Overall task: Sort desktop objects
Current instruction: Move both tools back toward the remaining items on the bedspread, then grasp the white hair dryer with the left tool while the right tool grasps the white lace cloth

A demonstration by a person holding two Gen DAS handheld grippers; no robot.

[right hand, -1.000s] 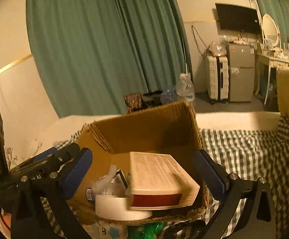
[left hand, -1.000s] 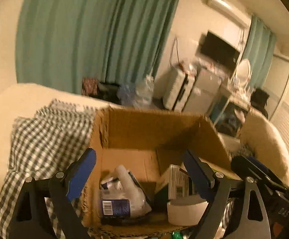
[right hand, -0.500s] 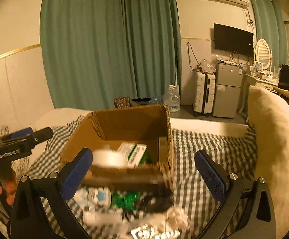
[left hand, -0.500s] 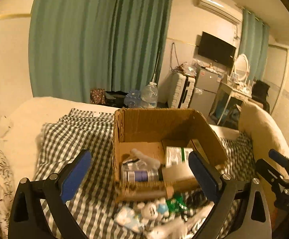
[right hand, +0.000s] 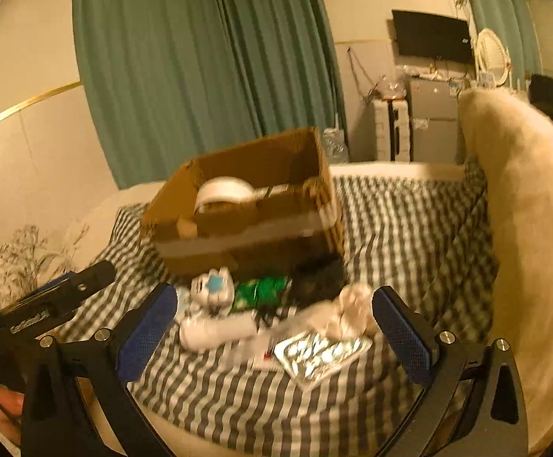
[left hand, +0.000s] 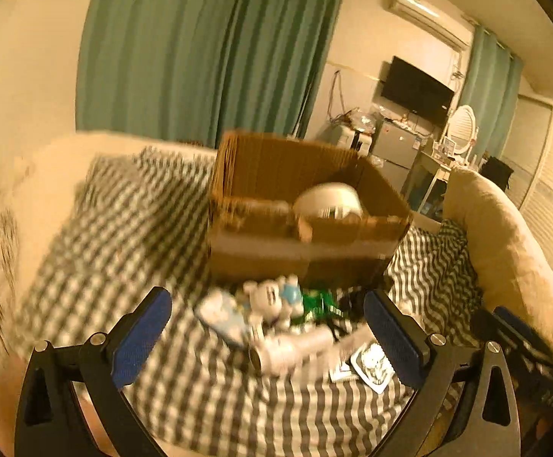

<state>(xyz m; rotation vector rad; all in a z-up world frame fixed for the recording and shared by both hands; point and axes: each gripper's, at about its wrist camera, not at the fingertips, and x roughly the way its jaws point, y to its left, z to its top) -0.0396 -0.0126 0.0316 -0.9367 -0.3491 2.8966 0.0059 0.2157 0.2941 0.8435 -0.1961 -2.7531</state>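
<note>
An open cardboard box (left hand: 306, 209) (right hand: 246, 205) stands on the checked cloth, with a white tape roll (left hand: 329, 200) (right hand: 223, 192) leaning inside. In front of it lies a blurred pile: a white toy with a blue star (right hand: 213, 289), a green packet (right hand: 261, 291), a white tube (right hand: 219, 329) and a silver blister pack (right hand: 322, 352). My left gripper (left hand: 268, 304) hovers before the pile, its jaws opening wide with nothing between them. The right gripper (right hand: 274, 297) is open and empty, also short of the pile.
The checked cloth (right hand: 409, 228) covers a bed. A big cream pillow (right hand: 535, 228) rises on the right. Green curtains, a suitcase, a small fridge and a TV stand behind. A hand (right hand: 2, 403) holds the left gripper at the lower left of the right wrist view.
Both grippers have drawn back and down from over the box, so the pile in front of it has come into view. The carton between the right jaws a second ago is gone.
</note>
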